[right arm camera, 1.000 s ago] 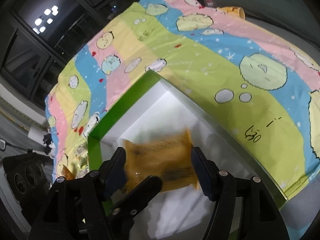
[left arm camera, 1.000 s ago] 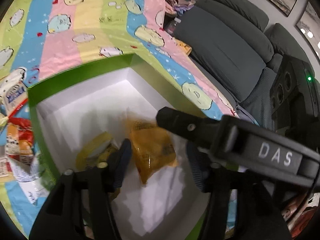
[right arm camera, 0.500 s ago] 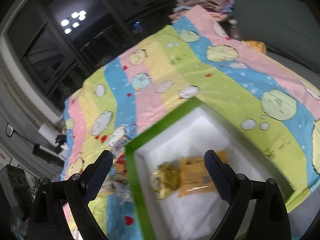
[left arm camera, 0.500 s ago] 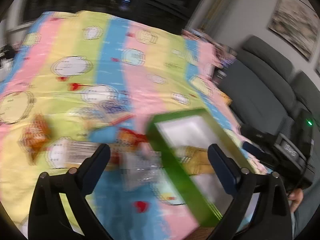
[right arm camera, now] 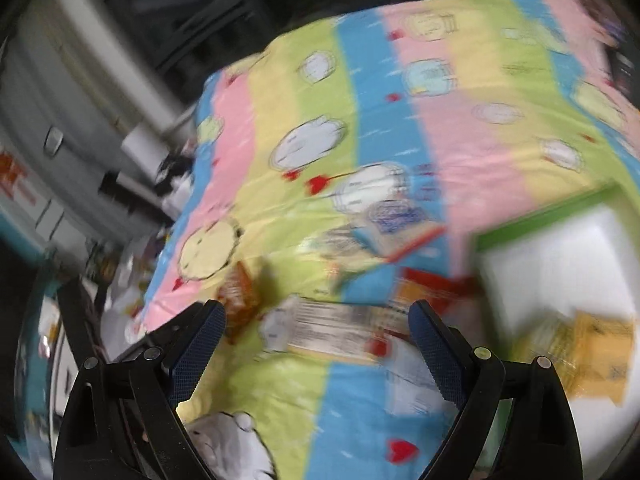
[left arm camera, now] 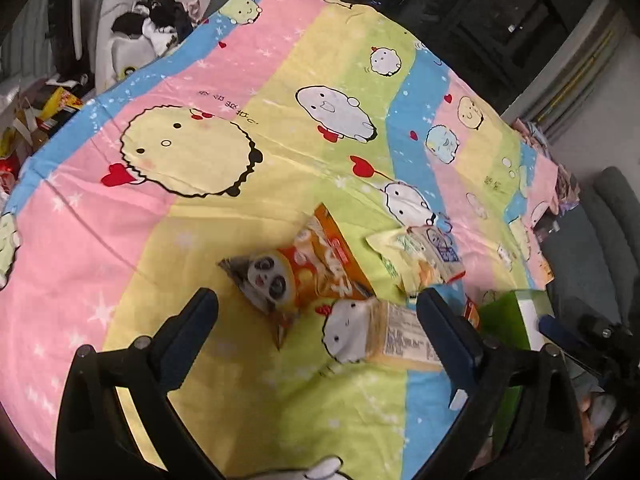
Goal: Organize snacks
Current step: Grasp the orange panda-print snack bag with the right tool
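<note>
My left gripper is open and empty above the cartoon-print cloth. Between its fingers lie an orange panda snack bag and a pale packet with a printed label. A yellow-green packet lies further right. The green box with white inside stands at the right edge. My right gripper is open and empty; its view is blurred. It shows the label packet, the orange bag and the box holding yellow packets.
The striped cloth covers the whole table. Clutter and bags lie beyond its far left edge. A grey sofa stands to the right. Dark windows are behind the table.
Both grippers have pulled out of the box and swung left over the loose snacks on the cloth. The orange packet stays in the box. The right view is in fast motion.
</note>
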`<state>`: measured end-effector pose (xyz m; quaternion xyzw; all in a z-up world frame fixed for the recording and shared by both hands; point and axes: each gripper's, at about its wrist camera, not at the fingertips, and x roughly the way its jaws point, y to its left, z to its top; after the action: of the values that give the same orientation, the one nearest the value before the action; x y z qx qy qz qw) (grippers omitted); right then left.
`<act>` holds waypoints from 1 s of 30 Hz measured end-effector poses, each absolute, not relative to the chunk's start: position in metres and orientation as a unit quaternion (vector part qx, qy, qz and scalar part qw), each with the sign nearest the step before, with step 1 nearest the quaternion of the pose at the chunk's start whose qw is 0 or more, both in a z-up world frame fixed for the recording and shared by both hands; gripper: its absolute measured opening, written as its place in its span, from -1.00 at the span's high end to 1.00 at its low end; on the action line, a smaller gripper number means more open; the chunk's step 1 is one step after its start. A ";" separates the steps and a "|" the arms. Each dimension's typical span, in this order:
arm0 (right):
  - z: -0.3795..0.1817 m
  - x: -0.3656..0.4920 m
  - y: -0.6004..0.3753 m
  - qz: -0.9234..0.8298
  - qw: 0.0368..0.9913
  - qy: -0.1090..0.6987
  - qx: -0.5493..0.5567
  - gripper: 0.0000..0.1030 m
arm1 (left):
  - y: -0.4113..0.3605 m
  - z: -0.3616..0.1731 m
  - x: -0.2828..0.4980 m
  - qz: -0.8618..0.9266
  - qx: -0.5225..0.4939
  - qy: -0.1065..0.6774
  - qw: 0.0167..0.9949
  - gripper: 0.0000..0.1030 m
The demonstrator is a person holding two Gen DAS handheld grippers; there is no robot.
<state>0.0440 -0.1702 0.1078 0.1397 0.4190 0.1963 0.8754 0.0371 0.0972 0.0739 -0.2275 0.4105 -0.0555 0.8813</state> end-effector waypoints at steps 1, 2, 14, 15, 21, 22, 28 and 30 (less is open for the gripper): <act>0.107 0.051 -0.158 0.207 0.871 0.425 0.134 -0.80 | 0.098 0.073 0.039 -0.054 -0.233 0.413 0.879 -0.93; 0.106 0.061 -0.142 0.222 0.865 0.431 0.128 -0.80 | 0.100 0.071 0.042 -0.054 -0.240 0.415 0.876 -0.93; 0.051 0.131 -0.015 0.289 0.793 0.536 0.021 -0.46 | 0.115 0.037 0.067 -0.069 -0.306 0.459 0.831 -0.59; 0.048 0.132 -0.011 0.294 0.789 0.540 0.011 -0.45 | 0.118 0.035 0.067 -0.068 -0.311 0.460 0.829 -0.56; 0.036 0.143 -0.002 0.313 0.778 0.545 0.006 -0.34 | 0.117 0.034 0.071 -0.069 -0.310 0.466 0.826 -0.33; 0.035 0.144 -0.003 0.317 0.777 0.544 0.006 -0.33 | 0.116 0.032 0.072 -0.070 -0.306 0.466 0.827 -0.34; 0.027 0.143 -0.012 0.321 0.779 0.538 0.006 -0.06 | 0.101 0.036 0.072 -0.071 -0.256 0.461 0.847 -0.22; 0.029 0.141 -0.017 0.325 0.778 0.537 0.018 0.01 | 0.098 0.038 0.071 -0.074 -0.253 0.456 0.850 -0.20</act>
<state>0.1410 -0.0174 0.0290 0.0176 0.5373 0.3246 0.7783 0.0705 0.0978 0.0380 -0.2528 0.4560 -0.0745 0.8501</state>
